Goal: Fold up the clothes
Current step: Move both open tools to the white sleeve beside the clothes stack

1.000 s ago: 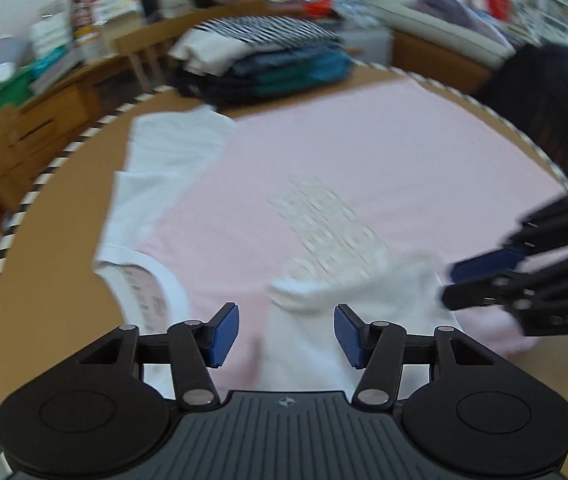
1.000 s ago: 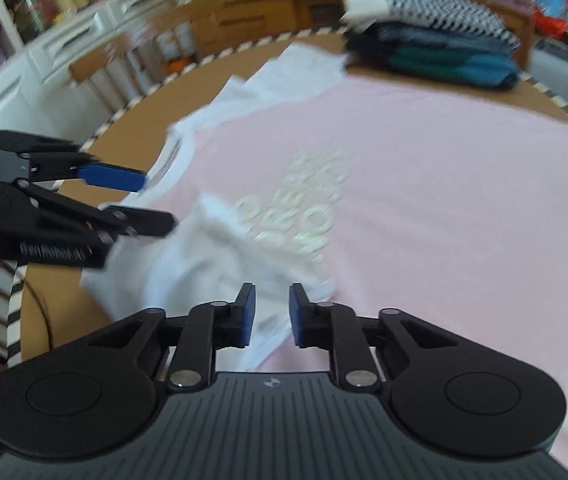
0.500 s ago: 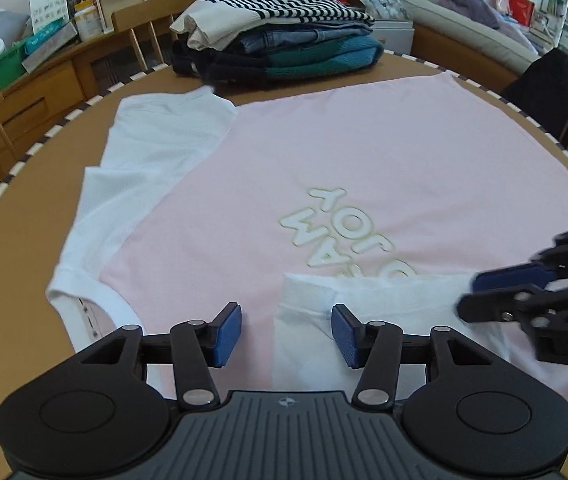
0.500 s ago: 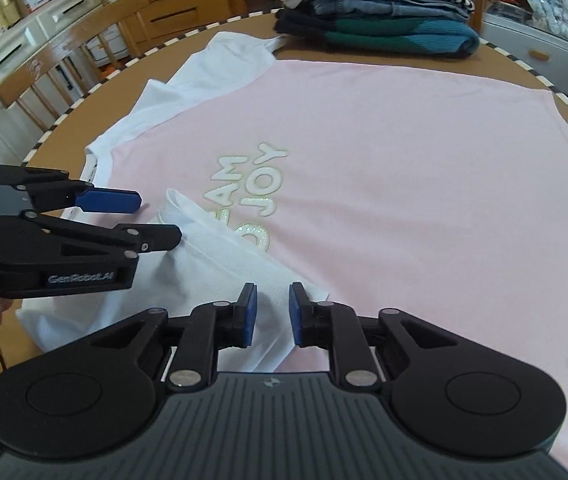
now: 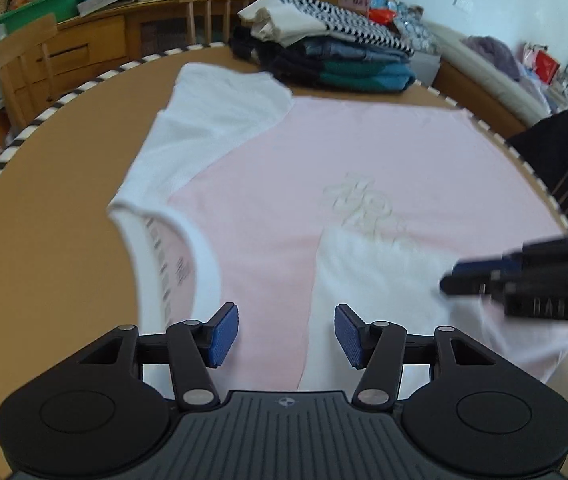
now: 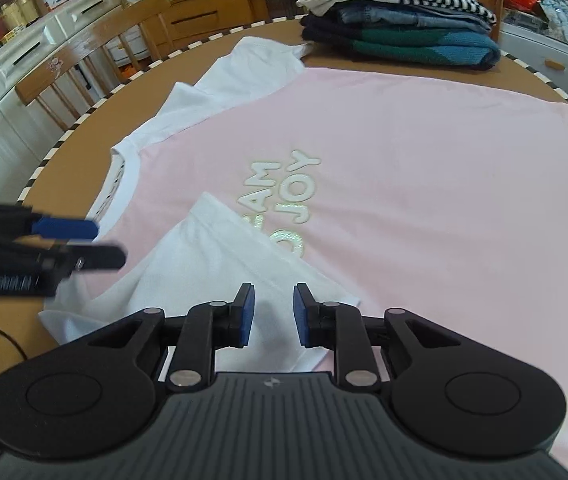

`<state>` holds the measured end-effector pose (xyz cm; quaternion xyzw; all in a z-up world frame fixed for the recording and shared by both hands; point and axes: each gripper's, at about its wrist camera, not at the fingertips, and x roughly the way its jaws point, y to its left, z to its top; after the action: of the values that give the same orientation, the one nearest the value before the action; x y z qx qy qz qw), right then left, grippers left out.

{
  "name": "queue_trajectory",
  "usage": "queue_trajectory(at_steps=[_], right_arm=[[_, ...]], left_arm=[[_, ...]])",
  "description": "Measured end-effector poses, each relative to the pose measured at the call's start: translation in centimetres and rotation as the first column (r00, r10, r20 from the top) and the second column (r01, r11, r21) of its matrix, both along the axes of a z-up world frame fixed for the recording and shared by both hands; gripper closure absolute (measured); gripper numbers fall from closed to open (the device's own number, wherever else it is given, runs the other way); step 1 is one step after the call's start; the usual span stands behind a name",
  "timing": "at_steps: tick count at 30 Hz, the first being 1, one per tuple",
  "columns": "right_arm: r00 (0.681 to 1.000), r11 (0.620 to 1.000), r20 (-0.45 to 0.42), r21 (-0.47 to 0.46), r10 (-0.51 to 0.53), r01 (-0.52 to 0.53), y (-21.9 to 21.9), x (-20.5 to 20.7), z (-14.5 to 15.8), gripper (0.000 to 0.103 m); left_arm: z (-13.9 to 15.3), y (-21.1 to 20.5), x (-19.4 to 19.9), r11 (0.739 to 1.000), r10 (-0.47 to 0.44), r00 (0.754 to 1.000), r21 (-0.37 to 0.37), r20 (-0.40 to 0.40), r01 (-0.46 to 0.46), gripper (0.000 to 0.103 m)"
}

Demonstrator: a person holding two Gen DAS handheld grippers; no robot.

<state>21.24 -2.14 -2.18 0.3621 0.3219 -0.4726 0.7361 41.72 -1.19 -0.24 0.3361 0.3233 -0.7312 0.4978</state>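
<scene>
The pink T-shirt (image 6: 403,152) lies flat, print up, across the round table (image 5: 44,240). One white sleeve (image 6: 224,264) is folded in over the chest; the far sleeve (image 6: 244,68) lies spread and the body is unfolded, so most folding remains. Its long axis runs from the collar (image 5: 164,264) at the near left to the hem at the far right. The left gripper (image 5: 285,334) is open and empty. The right gripper (image 6: 274,314), jaws just closing, stands narrowly apart above the folded sleeve, gripping nothing.

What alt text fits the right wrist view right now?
A pink T-shirt with white sleeves lies flat on a round wooden table, one sleeve folded over it; the right gripper hovers open above that sleeve.
</scene>
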Motion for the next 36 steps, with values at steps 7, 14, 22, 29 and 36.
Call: queue_trajectory(at_steps=[7,14,22,29,36], right_arm=[[0.996,0.996,0.036,-0.028,0.081,-0.080,1.0,2.6,0.4,0.079],[0.984,0.979,-0.051,-0.107,0.172,-0.176,-0.8,6.9,-1.5,0.081],[0.997,0.988,-0.033,-0.132,0.075,-0.079,-3.8,5.6,-1.2,0.078],[0.998,0.991,-0.023,-0.122,0.055,-0.058,-4.2,5.3,-1.5,0.076],[0.991,0.998,0.123,-0.036,-0.050,0.055,-2.5,1.5,0.6,0.051]], left_arm=[[-1.5,4.4,2.0,1.000,0.012,1.000,0.024,-0.013,-0.012,0.048],[-1.5,5.7,2.3,0.999,0.011,1.000,0.037,0.020,-0.012,0.048],[-1.4,7.3,2.2,1.000,0.004,0.998,0.019,0.055,-0.006,0.045],[-1.2,7.2,2.7,0.998,0.021,0.998,0.052,0.058,-0.024,0.044],[1.9,4.3,4.8,0.987,0.144,0.989,0.074,-0.031,-0.141,0.034]])
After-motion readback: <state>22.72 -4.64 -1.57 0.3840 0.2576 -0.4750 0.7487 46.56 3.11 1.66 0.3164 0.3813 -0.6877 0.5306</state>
